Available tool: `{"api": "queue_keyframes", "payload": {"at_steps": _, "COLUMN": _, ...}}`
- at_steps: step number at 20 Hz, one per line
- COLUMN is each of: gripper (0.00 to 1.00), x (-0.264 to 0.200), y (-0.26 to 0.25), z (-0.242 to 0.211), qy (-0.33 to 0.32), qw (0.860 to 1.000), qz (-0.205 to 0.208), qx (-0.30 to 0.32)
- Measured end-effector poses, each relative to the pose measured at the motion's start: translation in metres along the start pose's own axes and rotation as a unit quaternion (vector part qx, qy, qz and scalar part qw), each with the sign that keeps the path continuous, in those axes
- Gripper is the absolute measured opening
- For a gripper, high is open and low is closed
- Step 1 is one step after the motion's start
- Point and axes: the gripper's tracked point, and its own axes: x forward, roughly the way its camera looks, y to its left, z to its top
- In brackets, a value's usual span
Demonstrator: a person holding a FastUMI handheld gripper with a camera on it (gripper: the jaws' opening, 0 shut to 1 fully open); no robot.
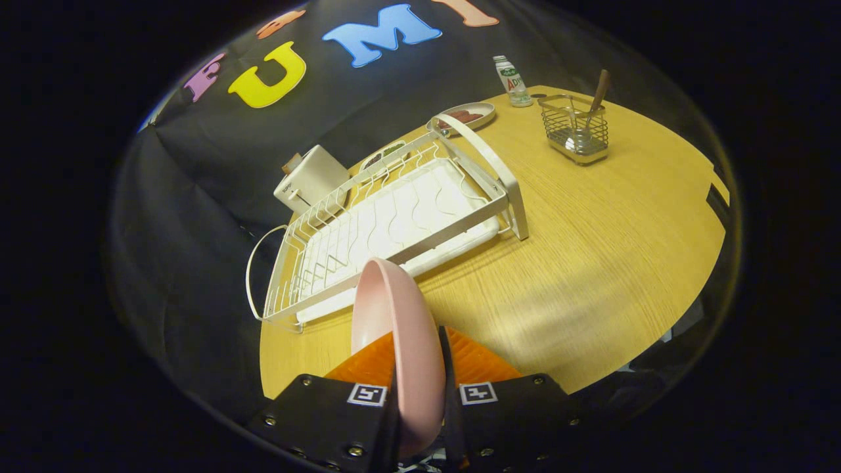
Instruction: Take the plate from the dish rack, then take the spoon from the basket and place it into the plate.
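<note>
Wooden tabletop (591,263) carried all items, with black cloth hung behind as the booth wall.

Left of the fingers and beyond them, a white box-shaped appliance (312,179) stood at the far side of the rack, touching or just beside its wire edge; which could not be told. The white wire rack (394,223) lay just ahead of the fingers, running away to the right, with a white drip tray under it and no dishes seen in its slots. A small dish (384,154) with dark contents showed behind the rack's far rail, partly hidden.

The gripper (420,358) was closed narrowly on the pink plate (401,328), one finger pressed on each face. The plate stood on edge between the fingers, its rim reaching forward over the near end of the rack. It was clear of the rack's slots.

Beyond the rack's far right corner lay a shallow dish (468,116) with reddish contents. Further right stood a small white bottle (512,80), upright, near the table's far edge. Well ahead and right of the fingers stood the wire basket (577,131), upright and apart from the rack. The spoon (596,93) stood in it, wooden handle tilted up and right, bowl down inside the basket.
</note>
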Motion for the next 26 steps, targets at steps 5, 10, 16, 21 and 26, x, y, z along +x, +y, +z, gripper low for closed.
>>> {"api": "queue_keyframes", "payload": {"at_steps": 5, "gripper": 0.44, "x": 0.001, "y": -0.017, "z": 0.002, "qy": 0.003, "qw": 0.997, "qz": -0.036, "qx": -0.074}}
{"api": "queue_keyframes", "payload": {"at_steps": 10, "gripper": 0.49, "x": -0.004, "y": -0.028, "z": 0.022, "qy": -0.018, "qw": 0.996, "qz": -0.05, "qx": -0.072}}
{"api": "queue_keyframes", "payload": {"at_steps": 16, "gripper": 0.49, "x": -0.025, "y": -0.045, "z": 0.094, "qy": -0.097, "qw": 0.99, "qz": -0.077, "qx": -0.066}}
{"api": "queue_keyframes", "payload": {"at_steps": 21, "gripper": 0.49, "x": -0.034, "y": -0.076, "z": 0.162, "qy": -0.157, "qw": 0.98, "qz": -0.116, "qx": -0.043}}
{"api": "queue_keyframes", "payload": {"at_steps": 26, "gripper": 0.49, "x": -0.037, "y": -0.123, "z": 0.219, "qy": -0.199, "qw": 0.966, "qz": -0.163, "qx": -0.004}}
